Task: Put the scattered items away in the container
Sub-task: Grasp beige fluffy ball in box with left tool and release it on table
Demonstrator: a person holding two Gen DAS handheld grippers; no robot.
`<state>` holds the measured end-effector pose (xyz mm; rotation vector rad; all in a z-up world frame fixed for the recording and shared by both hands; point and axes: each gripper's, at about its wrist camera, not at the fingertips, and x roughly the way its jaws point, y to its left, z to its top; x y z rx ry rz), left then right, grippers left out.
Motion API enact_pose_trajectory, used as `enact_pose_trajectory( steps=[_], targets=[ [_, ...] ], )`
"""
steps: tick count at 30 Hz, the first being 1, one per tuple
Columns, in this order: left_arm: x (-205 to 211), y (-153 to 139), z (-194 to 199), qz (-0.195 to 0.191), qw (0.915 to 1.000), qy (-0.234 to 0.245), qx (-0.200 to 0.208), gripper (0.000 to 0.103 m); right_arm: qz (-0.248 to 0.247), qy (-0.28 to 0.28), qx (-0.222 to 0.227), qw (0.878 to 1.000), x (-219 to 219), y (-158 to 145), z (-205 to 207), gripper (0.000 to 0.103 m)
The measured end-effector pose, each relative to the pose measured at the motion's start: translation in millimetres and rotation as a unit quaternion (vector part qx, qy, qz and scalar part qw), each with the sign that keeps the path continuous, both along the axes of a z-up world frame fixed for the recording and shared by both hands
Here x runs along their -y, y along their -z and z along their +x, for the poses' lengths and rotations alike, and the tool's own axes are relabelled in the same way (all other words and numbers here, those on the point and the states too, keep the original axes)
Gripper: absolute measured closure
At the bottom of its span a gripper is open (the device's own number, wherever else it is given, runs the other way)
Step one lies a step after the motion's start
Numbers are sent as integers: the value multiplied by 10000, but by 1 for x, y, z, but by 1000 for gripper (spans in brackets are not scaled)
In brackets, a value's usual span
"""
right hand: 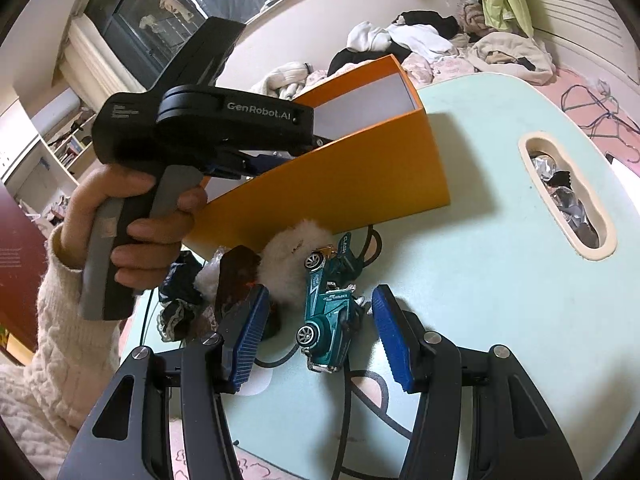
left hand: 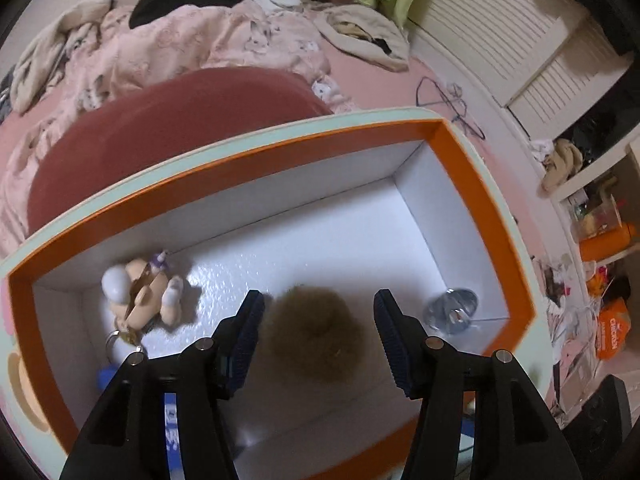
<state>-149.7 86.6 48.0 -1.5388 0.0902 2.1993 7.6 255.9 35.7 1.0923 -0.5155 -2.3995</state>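
An orange-rimmed box (left hand: 280, 148) with a white inside lies under my left gripper (left hand: 319, 308), which is open. A blurred brown pompom (left hand: 316, 332) lies free on the box floor between the fingers, with no pad touching it. A small figurine keychain (left hand: 144, 296) and a shiny round piece (left hand: 452, 312) also lie in the box. In the right wrist view the box's orange wall (right hand: 340, 184) stands on a mint table (right hand: 480, 280). My right gripper (right hand: 320, 296) hangs open over a teal toy car (right hand: 324, 320), its pads clear of it.
A white pompom (right hand: 288, 256), a dark brown clip (right hand: 236, 276) and a black lace scrunchie (right hand: 176, 312) lie left of the car. A hand (right hand: 132, 236) in a knit sleeve holds the left gripper's housing (right hand: 224, 120). The table has a handle slot (right hand: 568, 196). Behind is a cluttered bed (left hand: 180, 40).
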Motion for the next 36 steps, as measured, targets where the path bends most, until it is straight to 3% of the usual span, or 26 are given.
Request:
enact_pose_trajectory(
  steps=[5, 7, 9, 14, 17, 21, 25, 29, 33, 36],
  targets=[
    [-1, 0, 9, -85, 9999, 97, 53, 44, 21, -13, 5, 10000, 0, 0, 0, 48],
    [-4, 6, 10, -179, 9997, 139, -42, 51, 29, -5, 1, 10000, 0, 0, 1, 48],
    [-2, 7, 11, 27, 9998, 219, 19, 62, 38, 12, -20, 10000, 0, -1, 2, 48],
    [5, 5, 14, 260, 9995, 118, -92, 63, 48, 38, -25, 10000, 0, -2, 1, 48],
    [25, -16, 23, 801, 9956, -12, -486, 63, 74, 54, -68, 9999, 3, -4, 3, 48],
    [70, -56, 57, 1534, 9824, -133, -1062, 63, 106, 59, -169, 9998, 2, -10, 2, 48],
    [101, -69, 96, 1817, 9742, -45, -1340, 63, 148, 28, -398, 9991, -1, -26, 0, 48],
    [110, -50, 125, 1662, 9780, 128, -1252, 63, 52, -30, -626, 9980, -2, -49, -11, 48],
    [113, -9, 122, 1565, 9841, -377, -752, 63, 83, -137, -819, 9965, 10, -72, -31, 48],
    [116, 2, 117, 1543, 9809, -753, -910, 56, -11, -342, -881, 9955, 25, -86, -46, 48]
  ],
)
